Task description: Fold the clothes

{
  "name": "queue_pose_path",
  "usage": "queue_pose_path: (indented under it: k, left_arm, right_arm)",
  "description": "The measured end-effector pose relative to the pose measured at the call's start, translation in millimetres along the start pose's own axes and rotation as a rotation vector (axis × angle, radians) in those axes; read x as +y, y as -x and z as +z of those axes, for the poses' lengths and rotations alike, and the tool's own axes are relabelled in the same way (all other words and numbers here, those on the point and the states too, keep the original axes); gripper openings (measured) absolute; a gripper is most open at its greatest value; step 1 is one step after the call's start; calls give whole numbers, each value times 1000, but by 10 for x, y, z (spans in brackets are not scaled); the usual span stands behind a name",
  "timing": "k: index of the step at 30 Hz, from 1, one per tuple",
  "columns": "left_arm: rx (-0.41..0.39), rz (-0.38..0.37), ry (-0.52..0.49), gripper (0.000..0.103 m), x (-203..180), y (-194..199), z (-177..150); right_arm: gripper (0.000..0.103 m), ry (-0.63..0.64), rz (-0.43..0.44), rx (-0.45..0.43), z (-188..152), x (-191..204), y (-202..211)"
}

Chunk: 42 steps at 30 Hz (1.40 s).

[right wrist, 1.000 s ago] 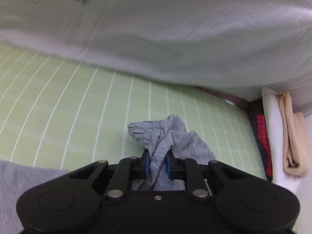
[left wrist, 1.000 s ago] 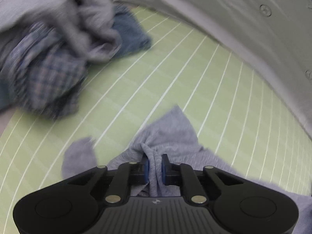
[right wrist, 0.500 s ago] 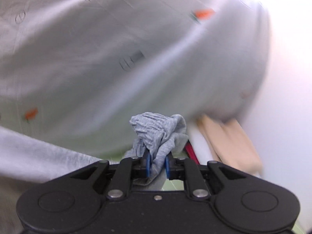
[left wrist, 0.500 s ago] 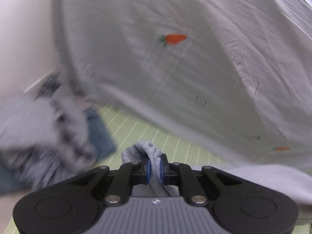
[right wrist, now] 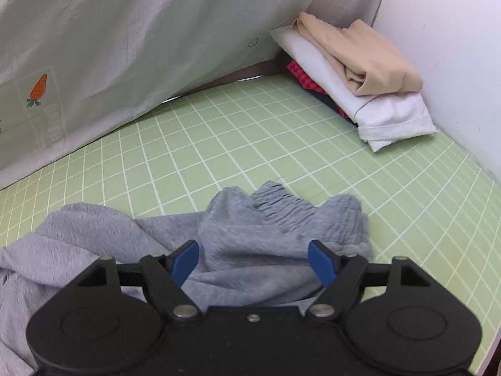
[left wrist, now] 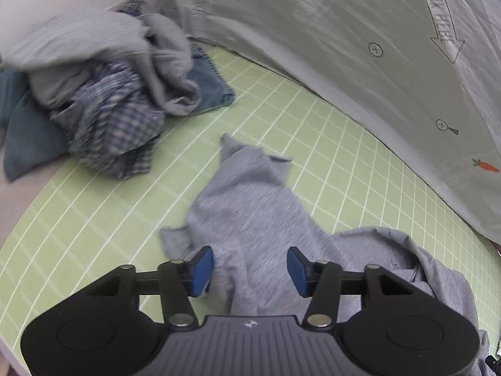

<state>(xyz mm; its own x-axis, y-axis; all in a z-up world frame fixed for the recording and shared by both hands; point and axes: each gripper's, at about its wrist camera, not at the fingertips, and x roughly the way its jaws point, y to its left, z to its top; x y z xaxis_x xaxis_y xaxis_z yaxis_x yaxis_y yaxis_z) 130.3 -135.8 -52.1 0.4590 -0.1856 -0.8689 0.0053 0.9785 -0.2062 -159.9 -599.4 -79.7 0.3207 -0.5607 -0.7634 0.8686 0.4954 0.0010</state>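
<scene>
A grey garment (left wrist: 247, 206) lies crumpled on the green grid mat (left wrist: 313, 131). My left gripper (left wrist: 250, 266) is open, its blue pads either side of the cloth's near edge, holding nothing. In the right wrist view the same grey garment (right wrist: 250, 219) lies bunched, with its gathered waistband toward the far side. My right gripper (right wrist: 255, 263) is open just above it, empty.
A pile of unfolded clothes (left wrist: 103, 87) with a plaid shirt and blue denim sits at the mat's far left. A folded stack (right wrist: 357, 72), beige on white on red, stands at the far right corner by the wall. A grey carrot-print sheet (right wrist: 125, 47) hangs behind the mat.
Both grippers were shut on the grey garment and lifted it up; now both are open and the garment lies dropped on the mat.
</scene>
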Motion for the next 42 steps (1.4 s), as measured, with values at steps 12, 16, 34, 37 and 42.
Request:
queue_pose_path:
  k: [12,16,34,37,42]
  left_arm:
    - [72,35,-21,76,-324,-711,287]
    - [95,53,-32,77,-390,-880,315]
    - [114,117,-12,62,-383,-1113,347]
    - [102,125,2,21,-328,-1086,361]
    - [39,49,50,8,-225,-900,452]
  right_arm:
    - [82,62,173,113,-214,746,-169]
    - [84,265,199,95,-291,1157,-176]
    - [20,601,303,5,-208,1812,-242]
    - [5,535,328,-54,2,1793,-233]
    - [4,371,259,-238,695,1614,-243]
